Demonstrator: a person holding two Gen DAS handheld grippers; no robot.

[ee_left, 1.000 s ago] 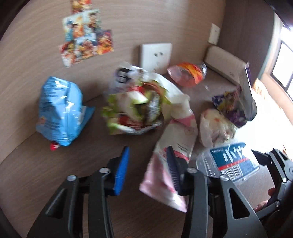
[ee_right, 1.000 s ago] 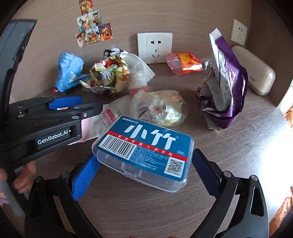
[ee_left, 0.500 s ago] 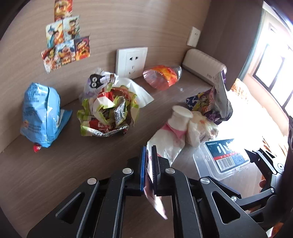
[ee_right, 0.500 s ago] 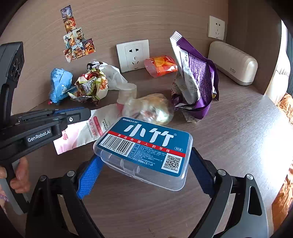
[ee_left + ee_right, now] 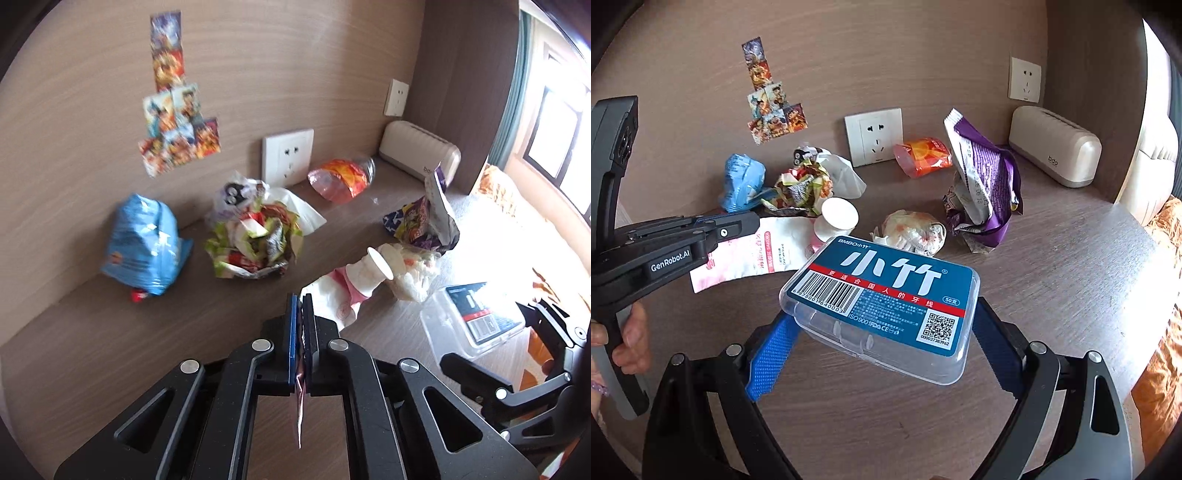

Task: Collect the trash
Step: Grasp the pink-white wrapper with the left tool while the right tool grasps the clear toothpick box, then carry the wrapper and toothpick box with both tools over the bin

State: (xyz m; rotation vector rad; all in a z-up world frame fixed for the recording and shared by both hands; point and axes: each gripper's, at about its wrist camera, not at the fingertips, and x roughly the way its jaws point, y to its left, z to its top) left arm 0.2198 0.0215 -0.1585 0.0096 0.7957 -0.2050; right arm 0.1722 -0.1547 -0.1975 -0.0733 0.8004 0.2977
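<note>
My left gripper [image 5: 301, 306] is shut on the edge of a white and pink pouch [image 5: 338, 295] with a white cap, held above the wooden table. The pouch also shows in the right wrist view [image 5: 753, 254], hanging from the left gripper [image 5: 750, 221]. My right gripper [image 5: 882, 332] is shut on a clear plastic box with a blue label [image 5: 886, 302], held above the table; the box shows at the right of the left wrist view [image 5: 472, 314].
On the table [image 5: 1052, 277] lie a blue bag [image 5: 142, 243], a crumpled green and red wrapper pile [image 5: 255, 240], an orange bottle [image 5: 341, 177], a purple bag [image 5: 982, 184], a clear crumpled bag [image 5: 912, 230] and a beige device [image 5: 1054, 147]. Wall sockets [image 5: 873, 136] stand behind.
My left gripper shut on the pouch and lifted it back from the table. My right gripper lifted the box higher and drew back.
</note>
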